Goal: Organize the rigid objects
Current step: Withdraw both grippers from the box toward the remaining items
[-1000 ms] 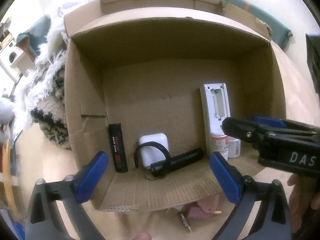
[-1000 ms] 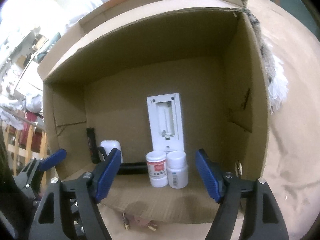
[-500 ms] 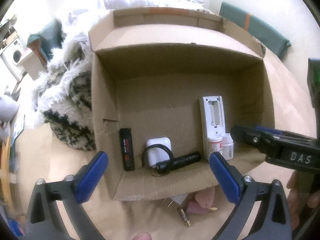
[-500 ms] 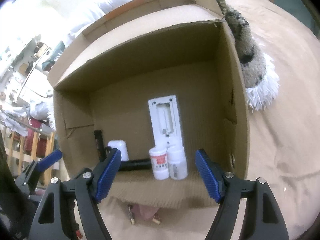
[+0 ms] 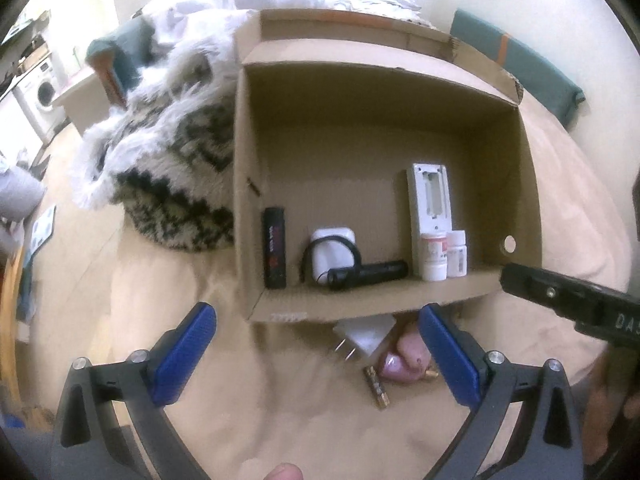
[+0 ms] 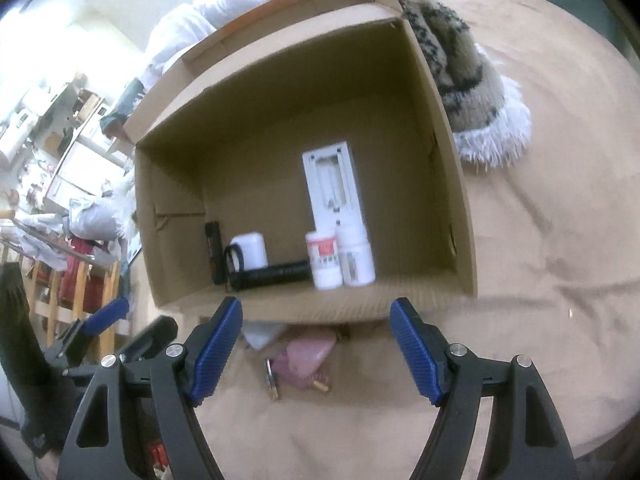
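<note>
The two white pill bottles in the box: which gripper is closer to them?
Right. The right gripper hangs open almost straight in front of the two white bottles. The left gripper is also open but sits further left, facing the black flashlight.

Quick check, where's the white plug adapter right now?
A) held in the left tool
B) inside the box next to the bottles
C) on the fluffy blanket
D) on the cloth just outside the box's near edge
D: the white plug adapter lies on the tan cloth just below the near edge of the cardboard box, beside a pink item; both tools are empty.
</note>
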`<state>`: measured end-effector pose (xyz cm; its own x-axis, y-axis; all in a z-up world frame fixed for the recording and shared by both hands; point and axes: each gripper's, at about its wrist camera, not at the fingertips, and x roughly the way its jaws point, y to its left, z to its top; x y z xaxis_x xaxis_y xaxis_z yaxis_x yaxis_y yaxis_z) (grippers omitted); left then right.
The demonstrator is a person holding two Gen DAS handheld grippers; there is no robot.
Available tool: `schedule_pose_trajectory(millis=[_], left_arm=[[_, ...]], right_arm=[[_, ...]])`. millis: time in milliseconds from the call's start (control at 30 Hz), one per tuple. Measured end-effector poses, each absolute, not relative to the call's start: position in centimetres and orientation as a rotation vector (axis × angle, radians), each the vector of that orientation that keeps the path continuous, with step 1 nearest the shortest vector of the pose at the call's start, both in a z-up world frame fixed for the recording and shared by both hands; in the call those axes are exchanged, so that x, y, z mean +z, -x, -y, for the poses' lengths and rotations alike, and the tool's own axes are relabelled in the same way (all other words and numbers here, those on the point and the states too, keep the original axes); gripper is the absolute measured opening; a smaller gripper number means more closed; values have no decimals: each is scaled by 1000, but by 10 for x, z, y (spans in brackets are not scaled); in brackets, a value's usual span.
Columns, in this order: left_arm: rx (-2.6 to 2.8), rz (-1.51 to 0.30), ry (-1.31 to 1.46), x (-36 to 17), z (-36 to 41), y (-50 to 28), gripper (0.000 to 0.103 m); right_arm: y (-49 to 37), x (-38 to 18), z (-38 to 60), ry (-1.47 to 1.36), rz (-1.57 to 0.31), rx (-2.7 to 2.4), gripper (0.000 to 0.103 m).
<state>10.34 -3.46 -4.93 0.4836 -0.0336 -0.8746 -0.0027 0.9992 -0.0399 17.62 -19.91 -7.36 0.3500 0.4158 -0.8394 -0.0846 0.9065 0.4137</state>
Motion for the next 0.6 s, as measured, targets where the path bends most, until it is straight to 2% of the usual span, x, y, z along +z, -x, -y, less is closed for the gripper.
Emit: schedule_pose_trajectory(millis=[500,533,600], left_arm=[[63,-1115,189,-64,-2,-73,101],[57,-1127,187,-68,0,-73,100],[26,-1159,175,-78,10,-73,88]], right_arm=[[-149,-98,210,-385,-1246,285,80],[-149,-100,212,-391,-1252,279,80],[-151,-105,214,-413,-1269,271,80]])
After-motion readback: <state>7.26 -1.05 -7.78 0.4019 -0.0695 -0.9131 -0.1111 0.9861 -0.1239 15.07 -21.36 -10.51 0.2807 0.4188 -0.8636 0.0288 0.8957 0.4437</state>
